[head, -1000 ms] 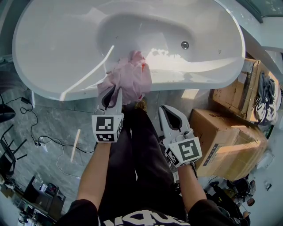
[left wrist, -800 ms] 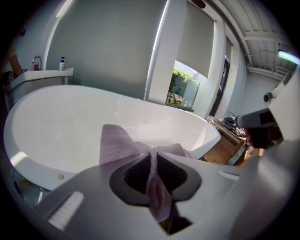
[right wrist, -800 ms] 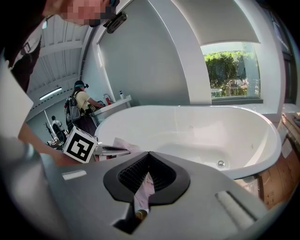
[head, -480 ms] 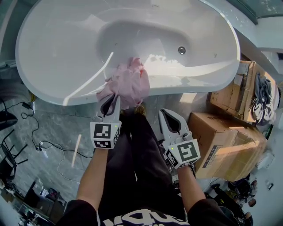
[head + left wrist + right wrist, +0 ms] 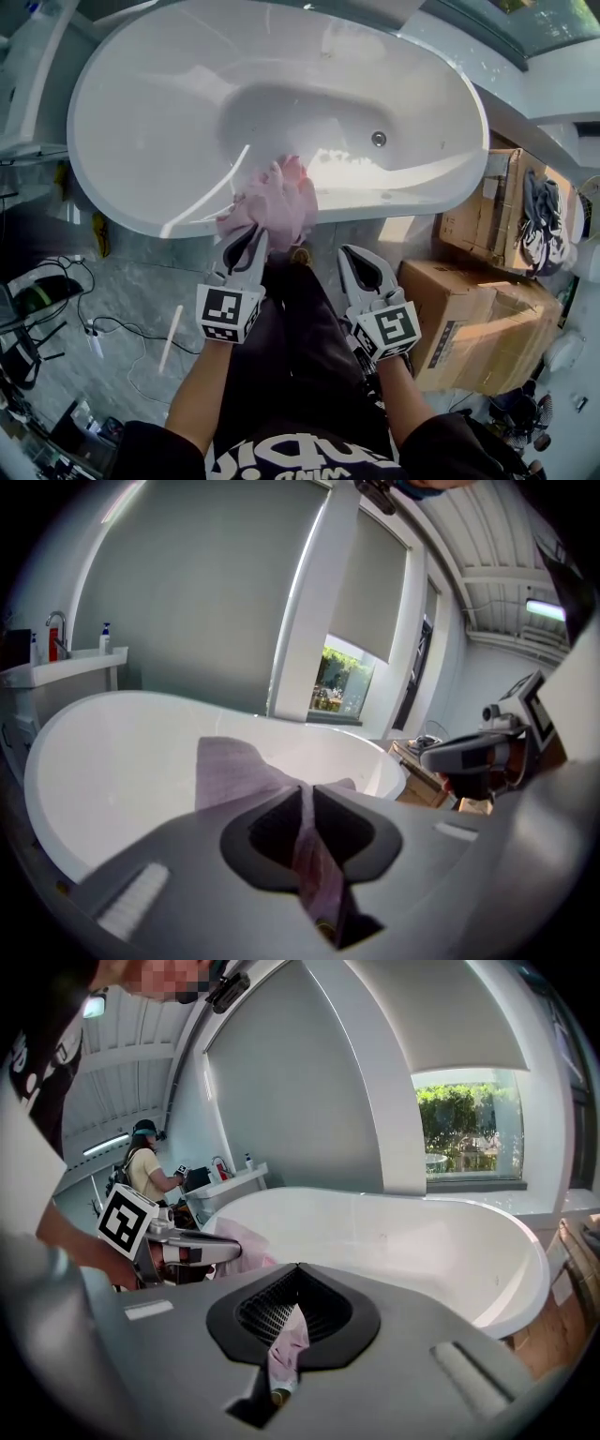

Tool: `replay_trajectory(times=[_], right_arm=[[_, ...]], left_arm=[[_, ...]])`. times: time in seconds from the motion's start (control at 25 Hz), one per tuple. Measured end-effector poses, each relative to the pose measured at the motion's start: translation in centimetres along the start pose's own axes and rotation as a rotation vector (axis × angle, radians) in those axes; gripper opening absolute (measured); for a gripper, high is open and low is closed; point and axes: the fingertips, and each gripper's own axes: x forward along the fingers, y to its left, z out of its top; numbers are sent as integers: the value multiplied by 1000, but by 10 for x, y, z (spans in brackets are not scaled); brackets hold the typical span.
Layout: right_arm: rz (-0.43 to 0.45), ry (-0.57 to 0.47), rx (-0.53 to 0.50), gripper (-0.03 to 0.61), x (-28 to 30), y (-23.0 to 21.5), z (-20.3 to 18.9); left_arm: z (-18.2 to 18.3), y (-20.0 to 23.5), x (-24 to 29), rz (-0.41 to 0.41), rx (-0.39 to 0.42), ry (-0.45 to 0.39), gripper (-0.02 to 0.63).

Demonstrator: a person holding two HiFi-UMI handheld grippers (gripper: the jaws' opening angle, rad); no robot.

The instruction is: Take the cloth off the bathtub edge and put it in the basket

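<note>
Bathroom with grey stone floor [image 5: 122, 272]; landmark: white oval bathtub [image 5: 141, 122].

Head view:
- Pink cloth [image 5: 277, 197], bunched, draped over the bathtub's near rim.
- Left gripper [image 5: 255, 234], at the near rim, jaws clamped on the cloth's lower edge.
- Right gripper [image 5: 349, 251], just off the near rim and apart from the cloth, jaws drawn together.
- Cardboard boxes [image 5: 469, 319], on the floor beside the bathtub's drain end.

Left gripper view:
- Left gripper [image 5: 305, 789], jaws pinched on a cloth [image 5: 230, 766] fold; the rest spreads against the bathtub [image 5: 112, 752] wall.

Right gripper view:
- Right gripper [image 5: 298, 1267], tips meeting, nothing held.
- Cloth [image 5: 248, 1239], pink against the bathtub [image 5: 422, 1232] rim.
</note>
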Motion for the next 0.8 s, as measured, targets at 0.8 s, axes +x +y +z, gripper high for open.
replay_trajectory(times=[0.8], right_arm=[[34,-156,-68,9,-93,58,108]], left_arm=[[128,-77,-116,-134,159,-103,40]])
